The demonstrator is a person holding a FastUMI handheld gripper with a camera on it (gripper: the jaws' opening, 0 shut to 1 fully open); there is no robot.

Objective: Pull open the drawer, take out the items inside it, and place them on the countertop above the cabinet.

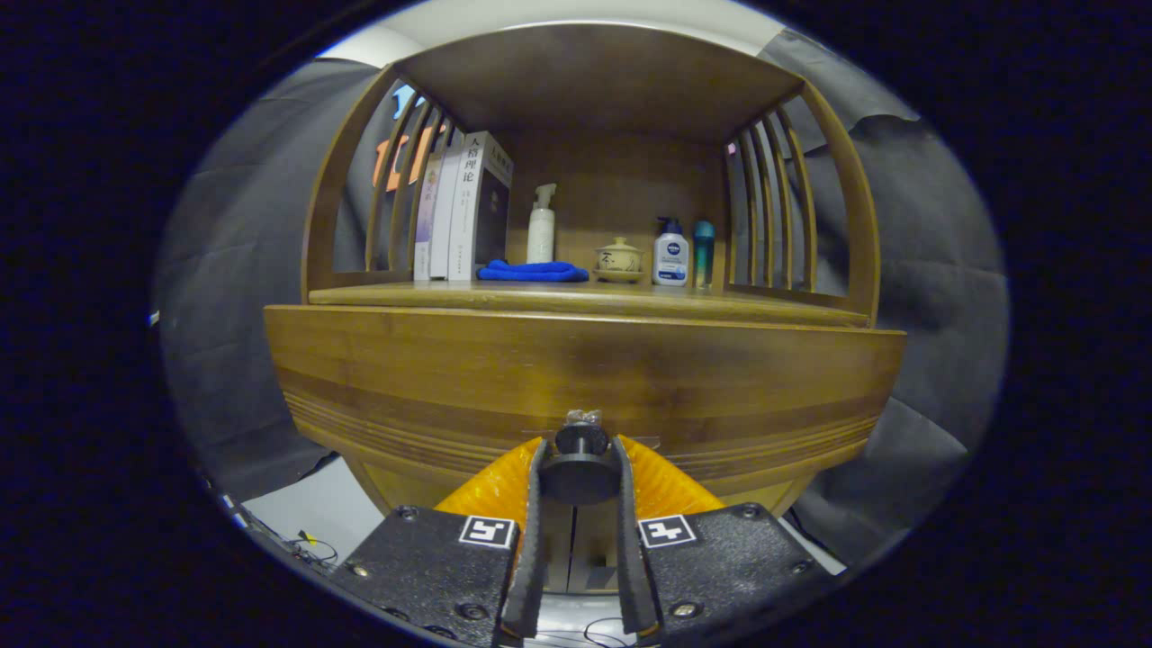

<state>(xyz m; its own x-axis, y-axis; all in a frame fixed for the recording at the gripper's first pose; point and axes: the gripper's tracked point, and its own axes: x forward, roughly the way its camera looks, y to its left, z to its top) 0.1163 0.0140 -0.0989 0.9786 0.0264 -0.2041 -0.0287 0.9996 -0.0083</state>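
**One small knob carries the whole pull**

Your claw [580, 468] has its two fingers closed in around the dark round knob [580, 441] of the drawer [576, 378], one finger on each side, and both seem to press on it. The drawer front looks shut, flush under the countertop [585, 301], so whatever is inside stays hidden.

Judging from this, the grip is the weak spot. The knob is round and smooth, so if you pull at an angle instead of straight back, the fingers could slide off its rim. A sudden jerk could rock the cabinet and tip what stands on the countertop: the white pump bottle [541, 225], the lidded cup [619, 258], the two small bottles [684, 254] beside it, and the books [463, 207]. The blue cloth [533, 271] already takes up part of your landing space.
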